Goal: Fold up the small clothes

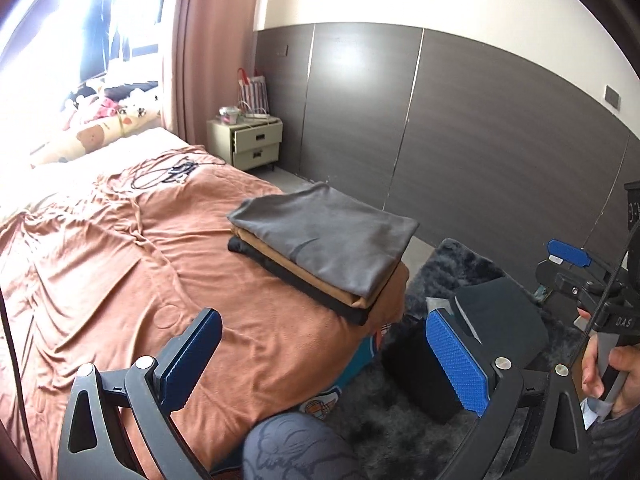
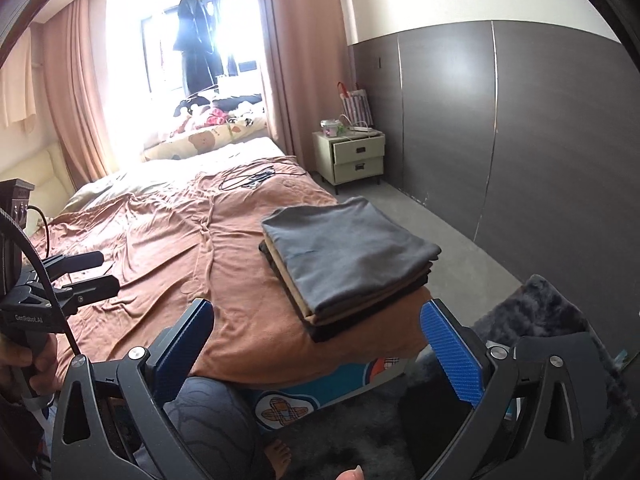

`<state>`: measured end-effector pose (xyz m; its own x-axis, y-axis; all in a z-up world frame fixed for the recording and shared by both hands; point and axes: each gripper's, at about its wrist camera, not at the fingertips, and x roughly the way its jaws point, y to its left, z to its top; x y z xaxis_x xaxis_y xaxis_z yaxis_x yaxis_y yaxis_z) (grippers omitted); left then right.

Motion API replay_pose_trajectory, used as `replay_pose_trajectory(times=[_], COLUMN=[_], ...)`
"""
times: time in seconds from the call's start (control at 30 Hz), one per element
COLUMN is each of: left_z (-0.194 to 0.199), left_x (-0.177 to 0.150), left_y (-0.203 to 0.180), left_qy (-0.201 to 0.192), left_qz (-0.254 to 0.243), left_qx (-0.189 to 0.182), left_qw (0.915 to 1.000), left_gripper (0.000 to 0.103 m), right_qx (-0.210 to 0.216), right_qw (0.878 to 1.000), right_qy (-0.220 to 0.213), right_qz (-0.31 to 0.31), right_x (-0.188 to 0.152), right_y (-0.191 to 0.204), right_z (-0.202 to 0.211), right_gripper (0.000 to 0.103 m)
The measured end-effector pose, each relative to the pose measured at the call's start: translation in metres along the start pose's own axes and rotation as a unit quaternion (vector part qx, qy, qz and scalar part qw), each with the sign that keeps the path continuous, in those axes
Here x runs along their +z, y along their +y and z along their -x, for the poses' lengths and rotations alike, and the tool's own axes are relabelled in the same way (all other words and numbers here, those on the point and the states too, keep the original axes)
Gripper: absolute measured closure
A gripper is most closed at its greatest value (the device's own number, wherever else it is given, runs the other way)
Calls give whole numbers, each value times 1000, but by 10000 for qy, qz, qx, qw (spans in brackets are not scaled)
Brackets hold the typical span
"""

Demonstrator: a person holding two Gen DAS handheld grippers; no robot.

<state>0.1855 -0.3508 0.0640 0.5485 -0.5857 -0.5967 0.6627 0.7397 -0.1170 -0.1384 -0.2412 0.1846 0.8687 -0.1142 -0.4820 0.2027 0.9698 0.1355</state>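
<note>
**Both hand-held grippers wide apart and empty above the bed corner**

The left hand-held gripper (image 1: 324, 360) has its two blue-padded fingers (image 1: 456, 356) spread as wide as they go, with nothing between them and nothing touching the pads. The right hand-held gripper (image 2: 320, 360) stands the same way: jaws fully apart, empty. Each is carried clear of the bed (image 1: 120, 240), pointing down and forward toward the stack.

The folded clothes (image 1: 320, 248) lie in one stack on the near right corner of the bed, on the rust-coloured cover. Three folded pieces can be counted: a grey one on top, a tan one under it, and a black one at the bottom. The edges line up roughly, and the stack sits close to the bed's edge.

In the left wrist view, the right hand-held gripper appears at the far right edge, with a hand (image 1: 608, 376) on its handle. A dark shaggy rug (image 2: 540, 320) covers the floor on the right. One pale nightstand (image 2: 354, 158) with two drawers stands at the far end, beside the dark panelled wall.
</note>
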Motion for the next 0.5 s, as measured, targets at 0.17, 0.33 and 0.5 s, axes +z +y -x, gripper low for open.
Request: replay_pose_trajectory(times=[0.17,0.33,0.5], left_z=[33,63,99], left_x=[-15,-36,-58], left_y=[12,18,28], left_qy=[-101,-279,-474], left_qz=[-6,-83,-128], left_qx=[132,350,550], left_qw=[9999,9990,9973], left_gripper=[0,0,0], right_qx=[-4,-68,-32], right_qw=[9999,9999,9999], right_qy=[-109,-126,-158], right_qz=[79,77,17], right_x=[-6,-15,-22], right_y=[12,24,38], right_z=[14,27,36], right_gripper=[0,0,0])
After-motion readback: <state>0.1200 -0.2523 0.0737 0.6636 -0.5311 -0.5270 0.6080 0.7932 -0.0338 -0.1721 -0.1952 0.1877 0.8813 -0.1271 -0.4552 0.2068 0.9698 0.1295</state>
